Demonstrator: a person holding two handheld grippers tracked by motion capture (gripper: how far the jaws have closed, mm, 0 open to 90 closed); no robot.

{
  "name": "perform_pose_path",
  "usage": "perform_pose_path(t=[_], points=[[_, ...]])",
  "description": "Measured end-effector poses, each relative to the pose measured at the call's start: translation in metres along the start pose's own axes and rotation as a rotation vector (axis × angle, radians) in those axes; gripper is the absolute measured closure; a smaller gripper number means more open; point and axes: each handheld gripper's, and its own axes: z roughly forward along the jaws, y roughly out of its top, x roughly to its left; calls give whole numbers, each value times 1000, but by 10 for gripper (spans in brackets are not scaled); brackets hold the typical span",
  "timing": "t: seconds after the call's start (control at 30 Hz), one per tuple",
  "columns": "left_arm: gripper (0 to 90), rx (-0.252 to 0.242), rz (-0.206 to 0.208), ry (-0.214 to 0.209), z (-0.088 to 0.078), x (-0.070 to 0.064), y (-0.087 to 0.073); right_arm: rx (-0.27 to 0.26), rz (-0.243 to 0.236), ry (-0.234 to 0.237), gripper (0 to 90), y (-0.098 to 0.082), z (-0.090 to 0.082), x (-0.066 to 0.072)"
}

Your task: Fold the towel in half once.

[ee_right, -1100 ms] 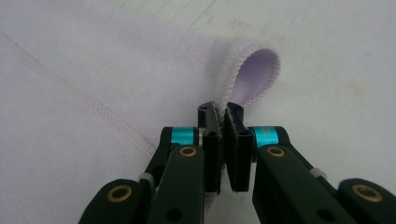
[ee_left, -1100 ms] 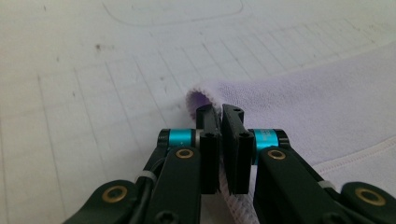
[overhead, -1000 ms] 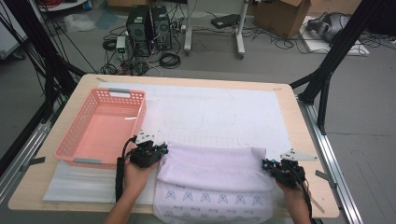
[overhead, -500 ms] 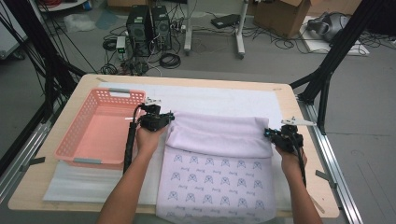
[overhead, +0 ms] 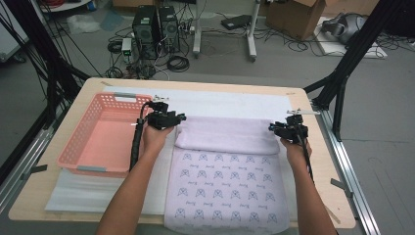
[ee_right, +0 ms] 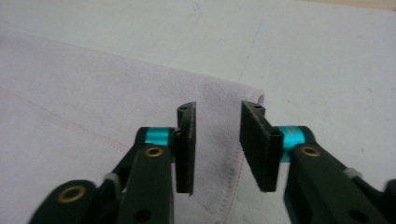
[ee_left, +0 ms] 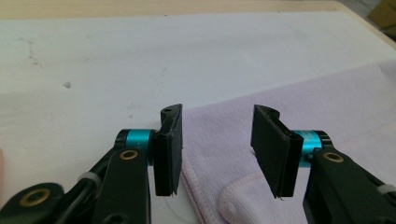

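Both jaws had just opened, apparently freeing the folded towel (overhead: 222, 134); the left hand-held gripper (overhead: 182, 117) and right hand-held gripper (overhead: 270, 127) should lift straight away, keeping its edge flat on the worktop (overhead: 313, 161).

Each gripper, the left gripper (overhead: 166, 119) and the right gripper (overhead: 289, 130), is black, with flat black jaws set on turquoise collars and brass-coloured rivets on the linkage arms. A black cable trails from each. The forearms are bare, with no sleeves showing.

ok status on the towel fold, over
Left claw and right claw just opened, nothing gripped. Towel folded over at far edge. Basket clear.
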Motion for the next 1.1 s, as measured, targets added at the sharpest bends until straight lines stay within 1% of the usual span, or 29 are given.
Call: perform_pose_path(t=[0.07,0.1,0.13,0.17,0.23,0.27,0.3,0.37,0.4,0.43,0.47,0.5,0.53,0.57,0.6,0.63,0.67,0.7,0.73,0.77,0.8,0.87,0.97,1.0,1.03,1.07,1.1], points=[[529,20,15,-15,-1,-5,-1,10,-7,11,624,0,-3,0],[527,17,30,-15,-1,-7,-2,15,-6,20,621,0,-4,1],[527,4,34,-12,-1,-9,-5,18,-13,24,617,-1,-4,1],[529,9,29,-12,0,-10,-8,27,-10,31,618,-1,-4,2],[523,49,23,-23,3,-11,-17,53,-18,36,617,-2,-2,4],[523,64,32,-29,5,-12,-22,72,-24,39,617,-3,-1,5],[525,69,43,-32,5,-13,-26,87,-34,39,621,-4,0,6],[543,98,57,-36,7,-15,-33,116,-59,33,633,-9,1,9],[561,129,72,-44,8,-15,-36,133,-64,30,633,-12,2,9],[599,129,91,-41,8,-16,-37,146,-63,35,648,-15,3,8],[634,121,97,-34,6,-17,-38,156,-60,40,700,-19,2,7],[736,126,115,-41,4,-18,-38,157,-58,44,744,-22,1,6],[799,122,131,-39,3,-19,-39,151,-60,52,780,-25,0,4],[835,114,138,-40,2,-21,-40,145,-53,63,827,-27,-3,4],[839,99,140,-34,0,-22,-42,139,-57,69,831,-29,-6,4],[842,84,137,-38,-2,-22,-43,130,-57,67,834,-31,-8,4],[842,78,133,-43,-5,-23,-45,124,-57,70,835,-33,-11,4],[842,83,137,-48,-7,-23,-45,121,-60,71,835,-34,-14,4],[842,63,145,-48,-10,-24,-46,110,-63,73,835,-35,-17,5],[841,29,141,-48,-14,-26,-47,100,-57,75,835,-36,-21,5],[841,13,137,-56,-18,-27,-48,86,-54,79,835,-37,-24,6],[840,16,141,-65,-25,-28,-51,68,-53,95,840,-40,-30,8],[843,-8,154,-78,-37,-33,-61,53,-68,110,845,-47,-39,13],[844,-15,160,-82,-42,-35,-64,41,-78,109,846,-50,-43,15],[844,-11,169,-86,-46,-37,-67,31,-76,115,848,-55,-47,18],[844,-29,177,-90,-50,-39,-71,19,-80,117,849,-59,-51,20],[844,-29,180,-95,-54,-41,-74,8,-82,118,850,-64,-55,22]])
